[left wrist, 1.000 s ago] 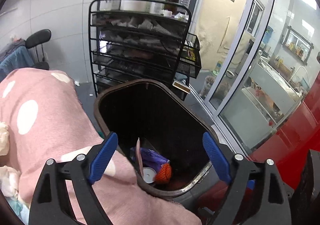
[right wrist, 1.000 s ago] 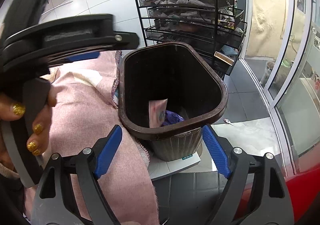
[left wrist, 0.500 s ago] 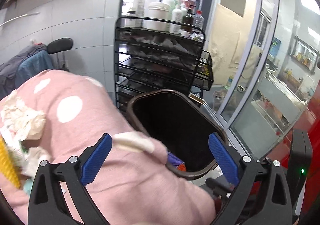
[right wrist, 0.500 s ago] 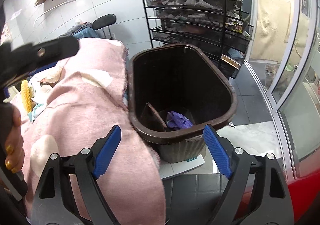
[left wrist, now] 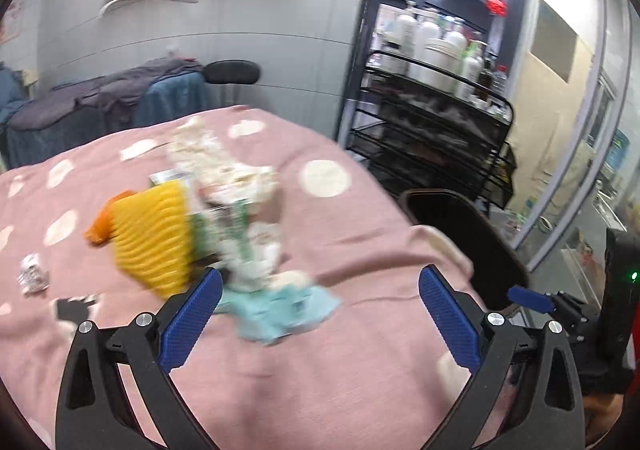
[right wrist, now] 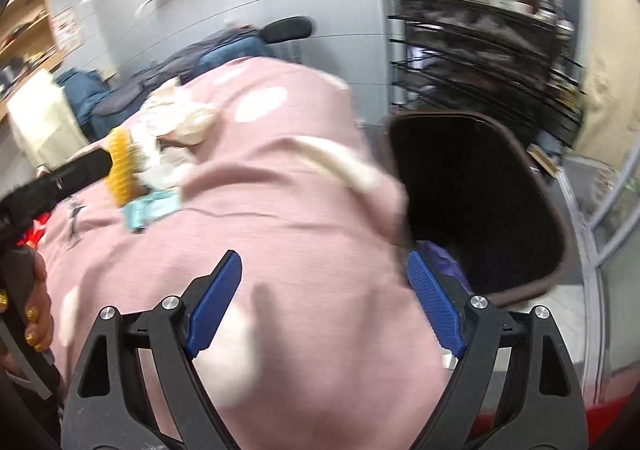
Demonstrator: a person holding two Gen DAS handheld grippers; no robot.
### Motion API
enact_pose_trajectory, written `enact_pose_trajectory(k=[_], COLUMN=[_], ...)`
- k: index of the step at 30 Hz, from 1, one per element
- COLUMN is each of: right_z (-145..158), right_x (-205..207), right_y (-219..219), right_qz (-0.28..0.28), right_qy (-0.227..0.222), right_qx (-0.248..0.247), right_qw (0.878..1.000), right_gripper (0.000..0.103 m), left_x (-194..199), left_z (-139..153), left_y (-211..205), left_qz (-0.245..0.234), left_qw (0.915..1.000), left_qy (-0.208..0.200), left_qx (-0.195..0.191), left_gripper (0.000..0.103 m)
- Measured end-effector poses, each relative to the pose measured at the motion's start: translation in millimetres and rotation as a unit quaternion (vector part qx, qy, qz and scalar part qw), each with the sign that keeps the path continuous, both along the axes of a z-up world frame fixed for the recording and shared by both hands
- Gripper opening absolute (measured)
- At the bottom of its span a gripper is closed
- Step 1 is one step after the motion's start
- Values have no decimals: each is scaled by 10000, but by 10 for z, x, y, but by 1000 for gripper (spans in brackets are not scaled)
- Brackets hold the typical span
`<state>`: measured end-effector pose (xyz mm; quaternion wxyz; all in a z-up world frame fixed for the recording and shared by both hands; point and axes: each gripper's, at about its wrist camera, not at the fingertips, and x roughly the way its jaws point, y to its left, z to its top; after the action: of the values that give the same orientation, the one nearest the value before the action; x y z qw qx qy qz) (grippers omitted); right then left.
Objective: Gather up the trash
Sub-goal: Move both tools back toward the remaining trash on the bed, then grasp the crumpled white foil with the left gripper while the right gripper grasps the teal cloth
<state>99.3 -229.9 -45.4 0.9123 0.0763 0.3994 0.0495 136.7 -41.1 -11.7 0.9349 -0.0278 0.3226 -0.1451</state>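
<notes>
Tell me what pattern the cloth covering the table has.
Pink cloth with white polka dots, clearest in the left wrist view.

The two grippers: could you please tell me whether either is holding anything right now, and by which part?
Nothing is held. The left gripper and the right gripper both stand open and empty above the pink blanket.

Left gripper (left wrist: 320,306) and right gripper (right wrist: 324,302), jaws wide, empty.

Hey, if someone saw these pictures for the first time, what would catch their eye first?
Probably the pile of trash in the middle of the pink spotted blanket, with its bright yellow ridged piece on the left side. Next, the dark bin off the blanket's right edge, before a black wire rack.
</notes>
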Motion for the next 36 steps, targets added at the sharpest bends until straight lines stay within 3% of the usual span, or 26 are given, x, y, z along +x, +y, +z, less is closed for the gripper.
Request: enact_pose_trajectory(k=[7,13,22,28,31,34,36], right_z=[73,67,22,-76,-141,-185,-185], right_x=[185,349,671,808,849,871,877], right_y=[672,1170,1632,1750,1771,1788,1773], right_qz=[970,1553,1934,1982,1984,1946,1905], right_qy=[85,197,552,774,912,983,979], right_qx=[68,-86,-387,-464,-404,-422,-411], right_qw=[9952,9876,9788,9760,9750,9750,9759], right_gripper=[84,84,84,84,75,65,53], left_x=[-55,-147,-67,102,270,438,525], left_z=[-136,-261,-366,-384,-397,-443,-476], left_y=[775,1268,1891,2257,2360,2416,2426], left_qz=[881,1309,1795,2053,2175,2173,2190], left_qw=[9958,9903,9806,9752,9717,9701,9689], left_qy=[217,402,683,813,876,1004,1027], left_qx=[68,238,385,173,290,394,517], left_gripper=[97,97,97,97,95,85,79])
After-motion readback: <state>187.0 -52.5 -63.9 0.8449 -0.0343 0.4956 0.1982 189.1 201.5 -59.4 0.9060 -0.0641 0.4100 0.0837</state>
